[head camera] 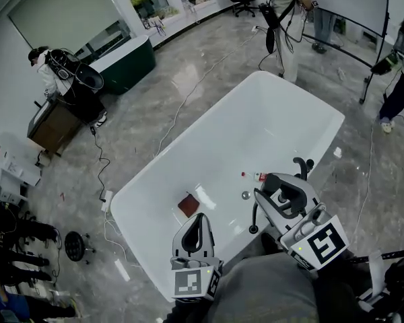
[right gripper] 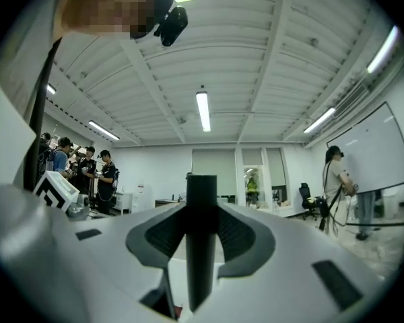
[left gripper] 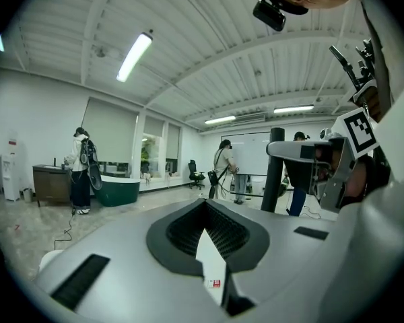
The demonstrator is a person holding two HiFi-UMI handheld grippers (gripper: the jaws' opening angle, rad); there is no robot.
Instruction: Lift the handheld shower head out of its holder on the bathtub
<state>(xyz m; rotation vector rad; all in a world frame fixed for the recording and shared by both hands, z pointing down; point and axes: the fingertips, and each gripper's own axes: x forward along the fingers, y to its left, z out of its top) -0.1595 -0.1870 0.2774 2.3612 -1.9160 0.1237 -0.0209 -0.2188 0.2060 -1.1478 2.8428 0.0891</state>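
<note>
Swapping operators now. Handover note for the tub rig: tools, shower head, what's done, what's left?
Left tool: shut, nothing in it, over the near edge of the bathtub.
Right tool: shut on the black handle of the shower head, which stands upright between the jaws.
Done: shower head gripped and held above the tub rim, near the black faucet. It looks out of its holder, but the holder itself can't be made out.
Left: confirm it is clear of the holder and keep the grip.
</note>
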